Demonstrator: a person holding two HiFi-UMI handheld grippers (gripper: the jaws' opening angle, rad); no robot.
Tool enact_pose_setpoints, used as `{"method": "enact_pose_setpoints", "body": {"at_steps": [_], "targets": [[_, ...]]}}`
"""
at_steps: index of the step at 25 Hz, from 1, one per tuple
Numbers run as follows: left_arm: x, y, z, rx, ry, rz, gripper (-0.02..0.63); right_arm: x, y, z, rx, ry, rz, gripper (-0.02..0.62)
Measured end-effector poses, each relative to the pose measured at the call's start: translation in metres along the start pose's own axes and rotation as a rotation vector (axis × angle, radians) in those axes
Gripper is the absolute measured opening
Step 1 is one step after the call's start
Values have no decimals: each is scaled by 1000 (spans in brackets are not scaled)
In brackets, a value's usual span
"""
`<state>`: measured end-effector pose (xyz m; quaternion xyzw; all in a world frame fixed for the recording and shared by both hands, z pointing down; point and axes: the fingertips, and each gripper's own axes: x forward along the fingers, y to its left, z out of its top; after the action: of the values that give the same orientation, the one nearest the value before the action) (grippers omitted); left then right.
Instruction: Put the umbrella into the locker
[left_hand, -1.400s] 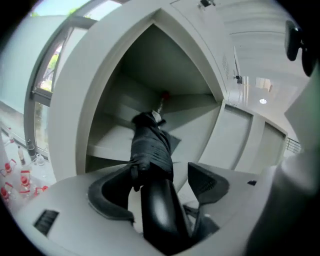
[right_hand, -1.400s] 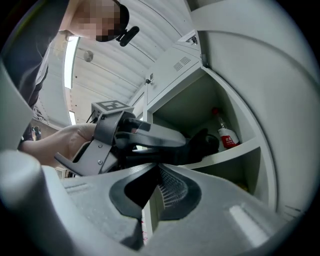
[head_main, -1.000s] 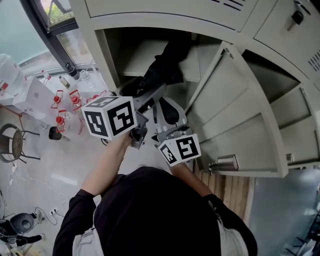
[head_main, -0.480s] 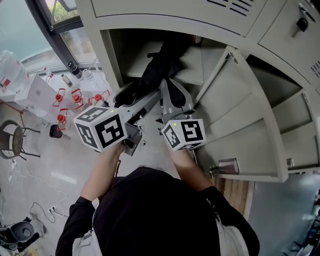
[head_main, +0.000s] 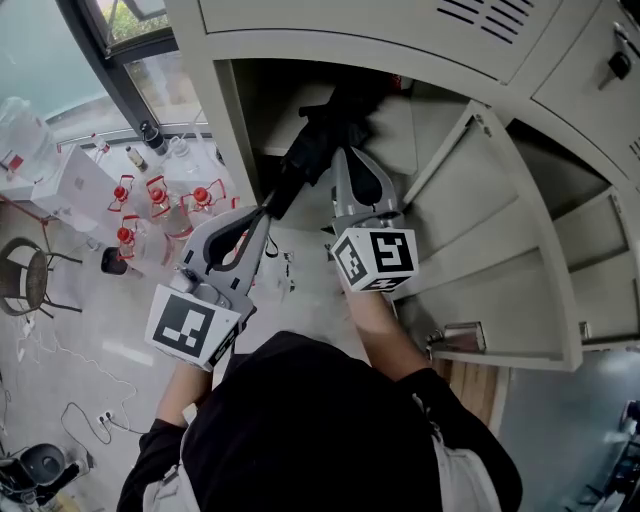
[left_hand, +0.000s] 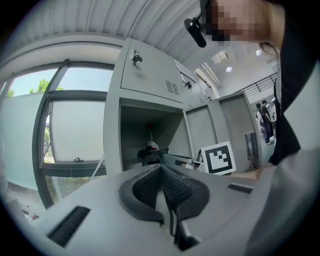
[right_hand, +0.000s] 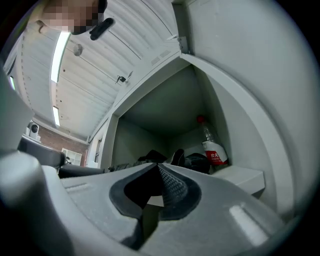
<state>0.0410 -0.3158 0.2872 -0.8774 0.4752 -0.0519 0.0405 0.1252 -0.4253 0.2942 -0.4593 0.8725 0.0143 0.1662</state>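
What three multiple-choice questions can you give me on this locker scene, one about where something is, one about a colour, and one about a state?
1. Where is the black umbrella?
A. On the floor by the chair
B. Inside the open compartment of the locker
C. On top of the lockers

2. What colour is the cap of the bottle in that compartment?
A. Blue
B. Green
C. Red

3. How does that compartment's door stand?
A. Swung open
B. Shut
C. Taken off its hinges

Answers:
1 B: the head view shows the umbrella lying inside the compartment.
2 C: the right gripper view shows a red cap on the clear bottle at the compartment's right side.
3 A: the head view shows the door swung out to the right, with its inner face showing.
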Motion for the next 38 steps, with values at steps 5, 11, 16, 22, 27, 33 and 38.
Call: {"method": "enact_pose_setpoints", "body": {"at_steps": [5, 11, 16, 22, 27, 33, 38], "targets": [[6, -19, -15, 46, 54, -108, 6, 5, 3, 0, -7, -1, 6, 3], [25, -40, -10, 49, 14, -196, 6, 13, 6, -1, -33, 34, 44, 3], [10, -8, -7, 11, 33, -126, 6, 10, -1, -4, -46, 47, 19, 3], [-5, 22, -20, 98, 107, -85, 6, 10, -4, -4, -60, 50, 9, 3], [7, 16, -28, 143, 135, -138, 6, 14, -7, -4, -63, 52, -3, 3], [40, -10, -24, 114, 106, -210, 6, 21, -10, 3, -139, 102, -23, 3], [79, -15, -20, 94, 70, -162, 6, -5, -10, 16, -175, 79, -65, 3]]}}
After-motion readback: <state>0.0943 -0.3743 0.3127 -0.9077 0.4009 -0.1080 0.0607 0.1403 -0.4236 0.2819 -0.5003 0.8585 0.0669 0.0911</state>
